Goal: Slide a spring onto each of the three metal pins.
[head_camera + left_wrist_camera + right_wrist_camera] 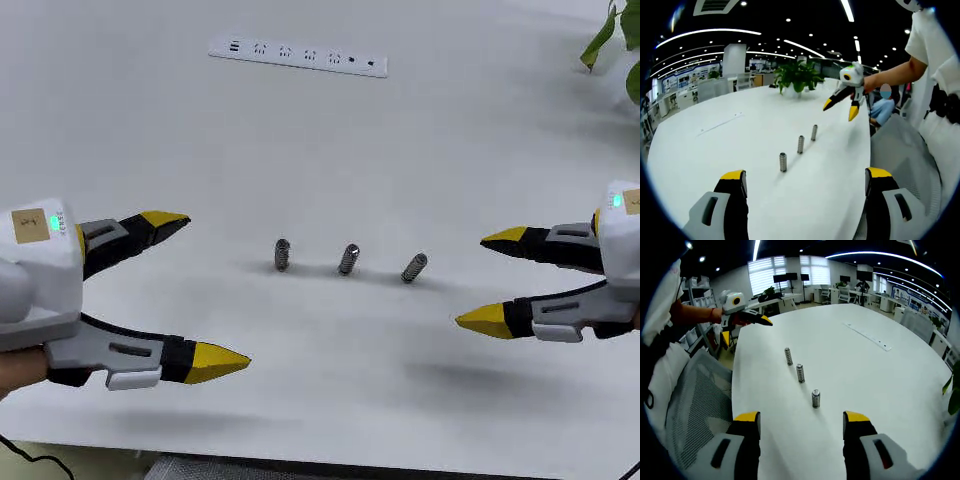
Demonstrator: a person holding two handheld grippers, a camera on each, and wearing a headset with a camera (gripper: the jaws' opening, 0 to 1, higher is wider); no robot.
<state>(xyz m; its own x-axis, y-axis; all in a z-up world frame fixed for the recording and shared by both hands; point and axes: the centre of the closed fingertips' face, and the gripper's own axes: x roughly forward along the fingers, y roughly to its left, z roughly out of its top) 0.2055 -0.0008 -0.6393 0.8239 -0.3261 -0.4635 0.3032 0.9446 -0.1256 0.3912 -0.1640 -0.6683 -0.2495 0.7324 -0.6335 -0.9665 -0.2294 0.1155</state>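
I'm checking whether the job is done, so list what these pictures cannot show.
Head view: three small coiled metal springs stand in a row, too small to tell whether pins run inside.
Head view: left gripper and right gripper, yellow-tipped jaws open, bodies cut off by the side edges.
Head view: green leafy plant cut by the top right corner.

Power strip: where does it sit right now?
In the head view the power strip lies flat on the far side of the white table, beyond the row of three pins.
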